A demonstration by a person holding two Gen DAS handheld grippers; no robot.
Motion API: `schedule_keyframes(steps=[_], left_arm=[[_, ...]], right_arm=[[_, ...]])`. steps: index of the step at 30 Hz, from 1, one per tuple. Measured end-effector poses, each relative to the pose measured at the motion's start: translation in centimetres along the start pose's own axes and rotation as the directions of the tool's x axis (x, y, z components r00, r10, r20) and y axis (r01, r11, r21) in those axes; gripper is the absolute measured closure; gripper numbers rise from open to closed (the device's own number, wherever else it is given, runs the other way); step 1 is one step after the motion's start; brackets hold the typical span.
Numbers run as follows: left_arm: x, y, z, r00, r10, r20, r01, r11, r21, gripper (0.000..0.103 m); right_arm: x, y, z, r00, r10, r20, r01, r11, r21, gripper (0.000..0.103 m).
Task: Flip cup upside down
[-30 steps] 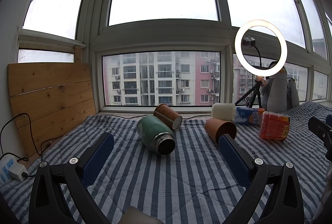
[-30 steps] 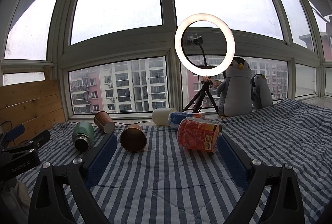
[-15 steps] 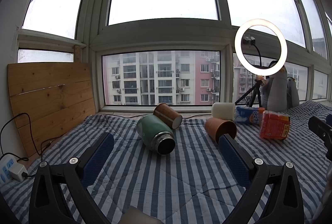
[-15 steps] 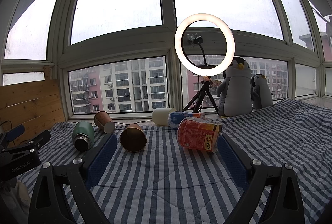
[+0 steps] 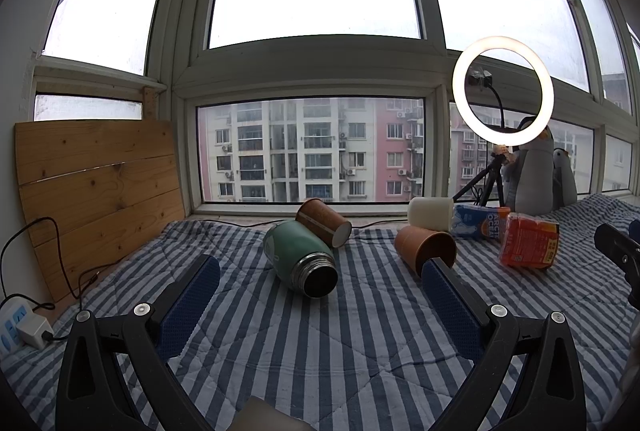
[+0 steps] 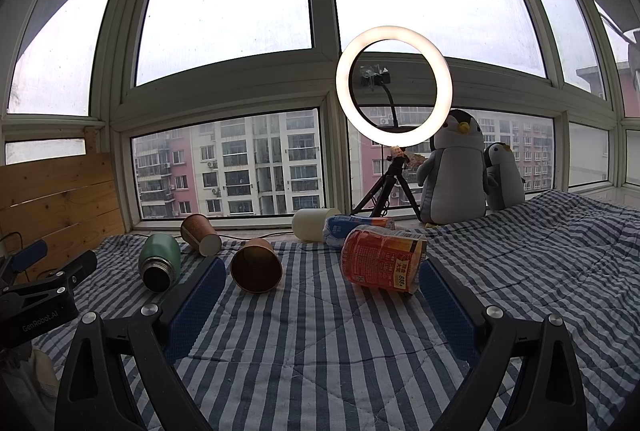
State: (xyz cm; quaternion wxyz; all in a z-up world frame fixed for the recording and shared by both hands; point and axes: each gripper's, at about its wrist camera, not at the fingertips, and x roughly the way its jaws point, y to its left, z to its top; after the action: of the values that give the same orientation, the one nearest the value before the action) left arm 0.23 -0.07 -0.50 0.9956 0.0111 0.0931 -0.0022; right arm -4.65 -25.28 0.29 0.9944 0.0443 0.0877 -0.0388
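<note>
A brown cup [image 5: 426, 248] lies on its side on the striped blanket, mouth toward me; it also shows in the right wrist view [image 6: 256, 265]. A second brown paper cup [image 5: 324, 222] [image 6: 200, 234] lies on its side behind a green flask [image 5: 300, 257] [image 6: 159, 262], also on its side. A white cup [image 5: 430, 213] [image 6: 311, 224] lies near the window. My left gripper [image 5: 320, 275] is open and empty, short of the flask. My right gripper [image 6: 320, 279] is open and empty, between the brown cup and an orange packet.
An orange snack packet [image 6: 382, 259] [image 5: 528, 246] and a blue packet [image 5: 478, 221] lie on the blanket [image 6: 320, 331]. A ring light on a tripod [image 6: 394, 87] and two plush penguins [image 6: 456, 169] stand at the window. A wooden board [image 5: 96, 191] leans at the left, with a power strip [image 5: 18, 327].
</note>
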Motion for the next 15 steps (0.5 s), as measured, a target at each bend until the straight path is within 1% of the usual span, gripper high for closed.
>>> schedule_keyframes(steps=[15], left_arm=[[0.02, -0.01, 0.01, 1.0, 0.0, -0.001, 0.0, 1.0, 0.0, 0.001]], right_arm=[[-0.05, 0.0, -0.01, 1.0, -0.004, 0.003, 0.004, 1.0, -0.001, 0.007]])
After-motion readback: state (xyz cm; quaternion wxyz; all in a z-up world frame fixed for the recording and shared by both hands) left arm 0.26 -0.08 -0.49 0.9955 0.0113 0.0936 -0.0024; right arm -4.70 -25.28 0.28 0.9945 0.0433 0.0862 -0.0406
